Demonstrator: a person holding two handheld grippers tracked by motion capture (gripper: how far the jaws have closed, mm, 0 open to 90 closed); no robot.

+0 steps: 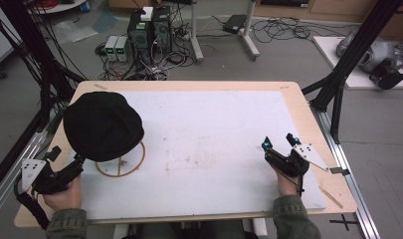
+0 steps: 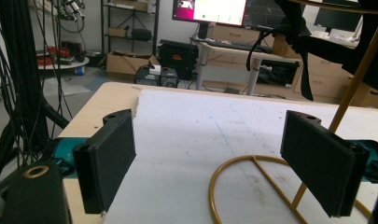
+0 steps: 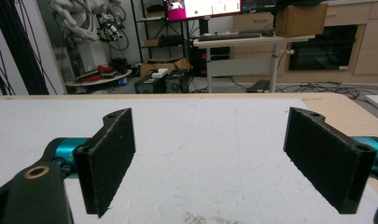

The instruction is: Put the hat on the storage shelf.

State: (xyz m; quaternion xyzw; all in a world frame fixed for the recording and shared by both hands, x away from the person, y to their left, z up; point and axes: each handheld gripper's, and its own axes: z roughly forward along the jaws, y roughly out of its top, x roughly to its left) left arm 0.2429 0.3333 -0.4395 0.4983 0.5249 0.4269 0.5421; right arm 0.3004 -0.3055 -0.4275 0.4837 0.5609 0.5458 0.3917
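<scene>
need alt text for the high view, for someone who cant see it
A black hat sits on a gold wire stand at the left of a white-topped table. A person holds open tongs in each hand: left tongs beside the stand, right tongs over bare tabletop.

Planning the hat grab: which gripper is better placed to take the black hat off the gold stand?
Left. The left gripper sits open beside the gold stand under the black hat; the right gripper is across the table.
</scene>
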